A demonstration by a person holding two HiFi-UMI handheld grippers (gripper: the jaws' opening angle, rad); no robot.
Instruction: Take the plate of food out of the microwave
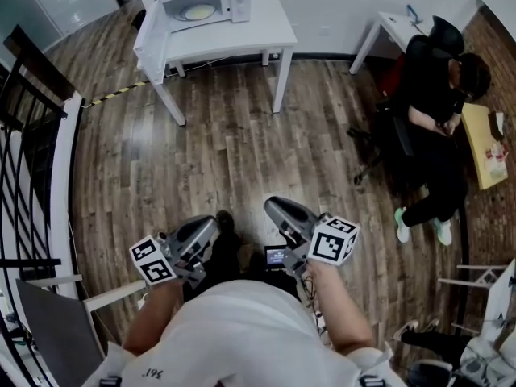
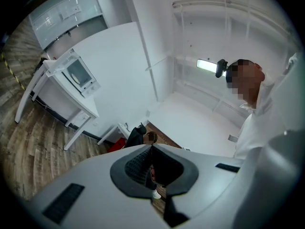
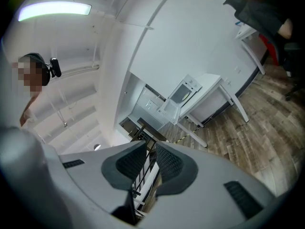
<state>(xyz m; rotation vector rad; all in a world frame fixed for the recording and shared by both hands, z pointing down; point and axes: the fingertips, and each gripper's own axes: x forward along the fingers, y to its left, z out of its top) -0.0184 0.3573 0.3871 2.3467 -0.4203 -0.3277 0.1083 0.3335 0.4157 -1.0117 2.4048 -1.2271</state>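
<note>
Head view, wood floor [image 1: 234, 143] stretching to white table [image 1: 242, 37], microwave [image 1: 239, 2] door open

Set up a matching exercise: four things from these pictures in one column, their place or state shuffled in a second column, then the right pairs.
1. plate of food
2. left gripper
3. right gripper
4. seated person

A. jaws slightly apart, nothing between them
B. sitting at the head view's right side
C. inside the open microwave
D. jaws together, holding nothing

Pairs: 1-C, 2-D, 3-A, 4-B
</note>
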